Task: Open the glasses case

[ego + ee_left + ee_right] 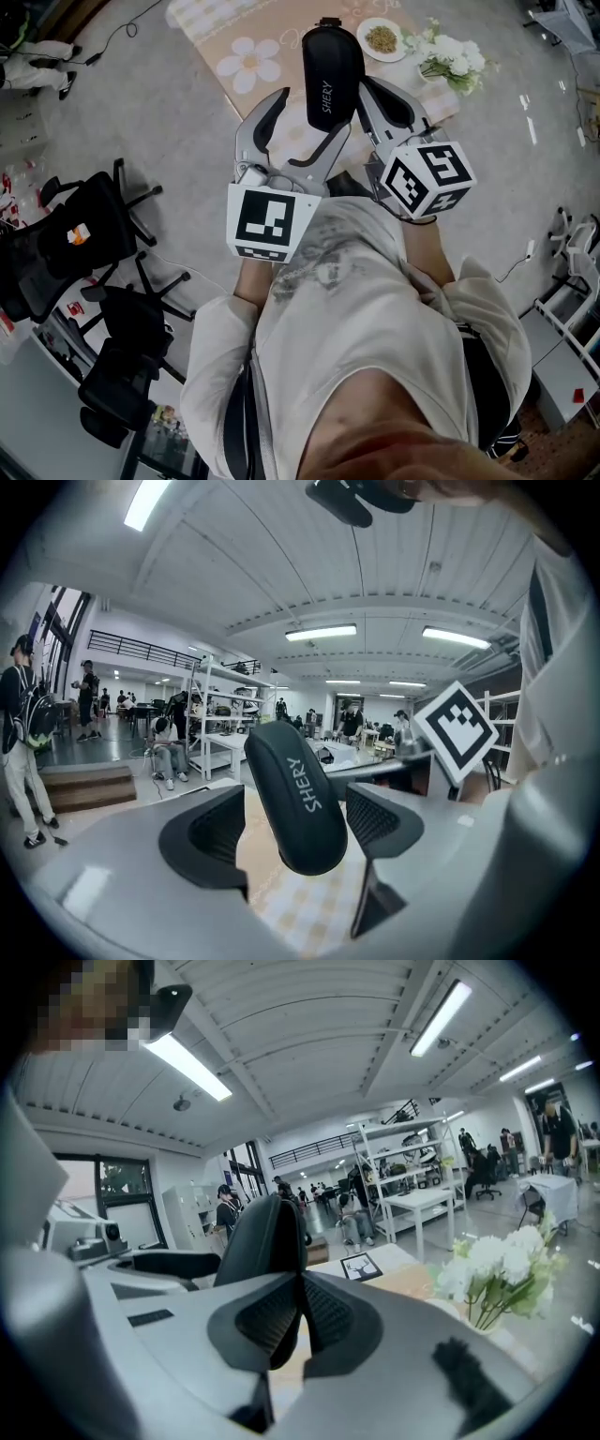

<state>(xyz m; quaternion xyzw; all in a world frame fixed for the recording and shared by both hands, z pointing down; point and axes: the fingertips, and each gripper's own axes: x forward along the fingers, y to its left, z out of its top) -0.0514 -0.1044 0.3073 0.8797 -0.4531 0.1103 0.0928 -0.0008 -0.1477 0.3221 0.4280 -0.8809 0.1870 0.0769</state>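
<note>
A black glasses case point(330, 75) printed SHERY is held up in the air above the table, closed as far as I can see. My right gripper point(367, 91) is shut on its right edge; in the right gripper view the pads point(323, 1312) pinch a thin rim of the case point(262, 1241). My left gripper point(309, 117) is open around the lower end. In the left gripper view the case point(300, 799) stands between the jaws, with the cloth showing between it and the left pad point(217, 834), and the right pad close against it.
Below lies a peach checked tablecloth with daisies point(253, 58), a plate of food point(381, 38) and white flowers point(452, 58) point(497, 1269). A small framed picture point(361, 1267) lies on the table. Black office chairs point(84, 248) stand at the left.
</note>
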